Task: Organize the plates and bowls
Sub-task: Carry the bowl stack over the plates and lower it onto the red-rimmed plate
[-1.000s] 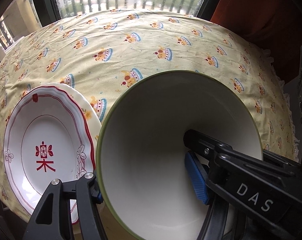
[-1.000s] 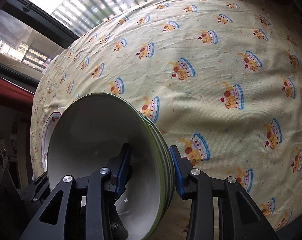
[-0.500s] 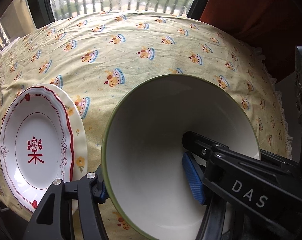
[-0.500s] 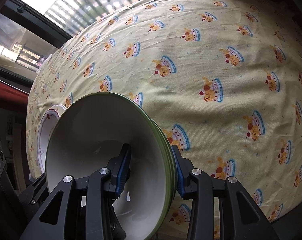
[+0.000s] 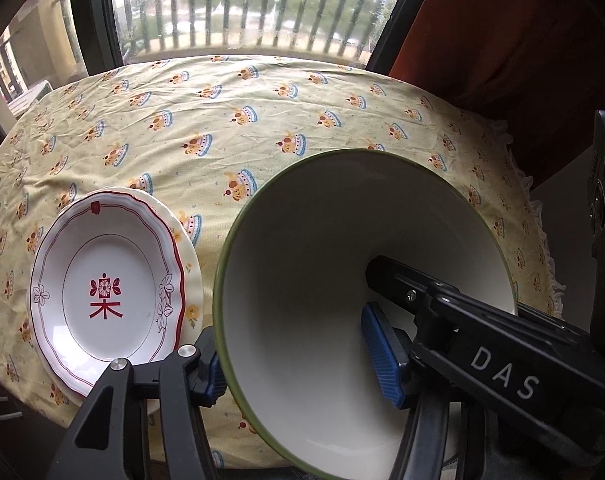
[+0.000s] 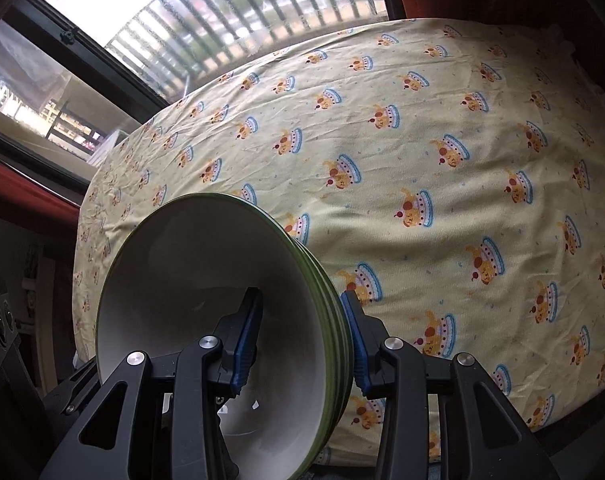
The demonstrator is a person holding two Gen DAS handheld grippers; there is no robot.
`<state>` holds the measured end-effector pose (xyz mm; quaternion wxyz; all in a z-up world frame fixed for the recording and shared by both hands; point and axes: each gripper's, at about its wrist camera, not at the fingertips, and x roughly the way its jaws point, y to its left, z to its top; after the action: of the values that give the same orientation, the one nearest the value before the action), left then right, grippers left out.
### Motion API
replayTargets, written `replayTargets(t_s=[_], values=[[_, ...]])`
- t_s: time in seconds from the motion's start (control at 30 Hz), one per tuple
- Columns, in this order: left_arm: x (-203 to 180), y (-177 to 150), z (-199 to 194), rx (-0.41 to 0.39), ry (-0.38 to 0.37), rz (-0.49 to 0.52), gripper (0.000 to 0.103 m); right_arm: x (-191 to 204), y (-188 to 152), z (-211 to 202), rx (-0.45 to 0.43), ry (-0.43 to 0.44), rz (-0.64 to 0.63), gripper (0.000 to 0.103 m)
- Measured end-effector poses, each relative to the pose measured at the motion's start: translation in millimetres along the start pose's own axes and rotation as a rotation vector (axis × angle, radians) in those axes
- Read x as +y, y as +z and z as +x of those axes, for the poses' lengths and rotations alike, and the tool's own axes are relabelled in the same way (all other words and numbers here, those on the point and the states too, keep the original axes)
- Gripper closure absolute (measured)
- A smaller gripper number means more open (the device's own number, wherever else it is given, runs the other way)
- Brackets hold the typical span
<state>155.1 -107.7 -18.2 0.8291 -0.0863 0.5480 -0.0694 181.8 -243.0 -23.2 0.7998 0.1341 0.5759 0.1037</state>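
Green-rimmed bowls (image 6: 206,320) tilted, mouths facing us, our right gripper (image 6: 302,344) clamped on their rims, left gripper (image 5: 298,356) closing across one wall, plate (image 5: 106,292) only in left view.

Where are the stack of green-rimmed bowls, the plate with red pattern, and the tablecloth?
stack of green-rimmed bowls (image 6: 206,280): right wrist view, white inner wall of the top bowl.
plate with red pattern (image 5: 102,276): left wrist view, flat white centre above the red mark.
tablecloth (image 5: 262,120): left wrist view, bare yellow cloth behind the dishes.
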Motion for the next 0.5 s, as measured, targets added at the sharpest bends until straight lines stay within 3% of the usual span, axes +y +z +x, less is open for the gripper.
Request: replayTargets(t_s=[0.5], values=[[82, -1, -34, -0.03, -0.046, 0.039, 0.045, 89, -20, 6, -0.067, -0.033, 0.047, 0.06]])
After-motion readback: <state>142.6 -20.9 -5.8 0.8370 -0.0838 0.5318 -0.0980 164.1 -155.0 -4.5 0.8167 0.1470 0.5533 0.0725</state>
